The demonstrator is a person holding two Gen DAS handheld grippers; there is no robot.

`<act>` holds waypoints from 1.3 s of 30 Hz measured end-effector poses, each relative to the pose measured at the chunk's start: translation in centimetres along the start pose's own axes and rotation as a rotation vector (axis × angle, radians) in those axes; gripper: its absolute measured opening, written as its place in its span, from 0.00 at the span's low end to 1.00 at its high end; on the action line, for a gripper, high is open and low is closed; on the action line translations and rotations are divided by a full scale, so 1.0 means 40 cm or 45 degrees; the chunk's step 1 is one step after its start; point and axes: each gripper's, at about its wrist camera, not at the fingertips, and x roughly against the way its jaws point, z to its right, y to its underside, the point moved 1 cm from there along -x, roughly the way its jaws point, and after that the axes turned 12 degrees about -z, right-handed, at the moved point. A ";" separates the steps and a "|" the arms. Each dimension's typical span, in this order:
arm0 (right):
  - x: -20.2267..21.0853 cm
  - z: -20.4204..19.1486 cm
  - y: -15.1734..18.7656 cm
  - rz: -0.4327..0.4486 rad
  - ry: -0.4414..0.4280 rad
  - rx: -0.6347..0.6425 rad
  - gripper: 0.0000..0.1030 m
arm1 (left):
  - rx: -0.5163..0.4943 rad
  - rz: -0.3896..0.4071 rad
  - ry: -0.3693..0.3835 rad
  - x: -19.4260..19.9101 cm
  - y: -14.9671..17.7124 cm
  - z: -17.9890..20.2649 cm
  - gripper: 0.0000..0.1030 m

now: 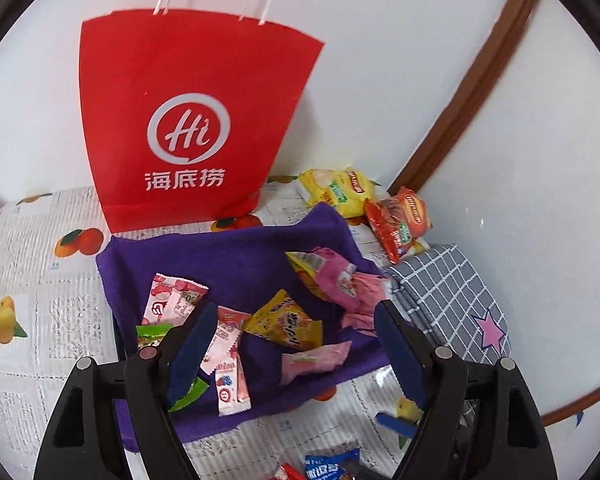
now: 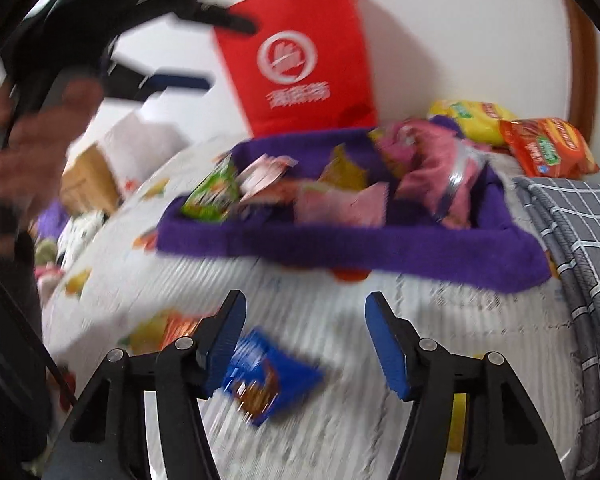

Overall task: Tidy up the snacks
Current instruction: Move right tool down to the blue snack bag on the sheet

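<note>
Left wrist view: the left gripper (image 1: 292, 344) hangs wide and empty over the purple tray (image 1: 236, 256) of snack packets, mid-frame, below the red bag (image 1: 188, 120). Right wrist view — blurred — has the right gripper (image 2: 304, 340) spread, gripping nothing, a blue snack packet (image 2: 272, 380) lying at lower centre beside its left finger.

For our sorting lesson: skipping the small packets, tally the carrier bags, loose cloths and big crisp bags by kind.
Red paper carrier bag: 1
Cloths: purple towel, grey checked cloth: 2
Crisp bags: yellow foil bag, orange-red foil bag: 2
Total: 5
</note>
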 end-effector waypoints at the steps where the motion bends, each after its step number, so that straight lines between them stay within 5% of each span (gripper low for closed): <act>1: 0.003 -0.010 0.008 -0.012 -0.008 0.024 0.61 | -0.003 0.000 0.009 0.005 0.002 0.004 0.77; 7: -0.002 -0.046 0.018 -0.050 -0.053 0.076 0.61 | -0.006 -0.008 0.060 0.023 0.012 0.018 0.77; 14: -0.077 -0.017 0.021 -0.224 -0.066 -0.024 0.61 | -0.005 -0.019 0.078 0.032 0.015 0.022 0.77; 20: -0.051 -0.032 0.065 -0.238 -0.090 0.015 0.61 | 0.005 0.000 0.103 0.051 0.015 0.016 0.77; 39: -0.068 -0.109 0.070 -0.273 0.075 0.206 0.63 | 0.006 0.010 0.140 0.077 0.014 0.013 0.77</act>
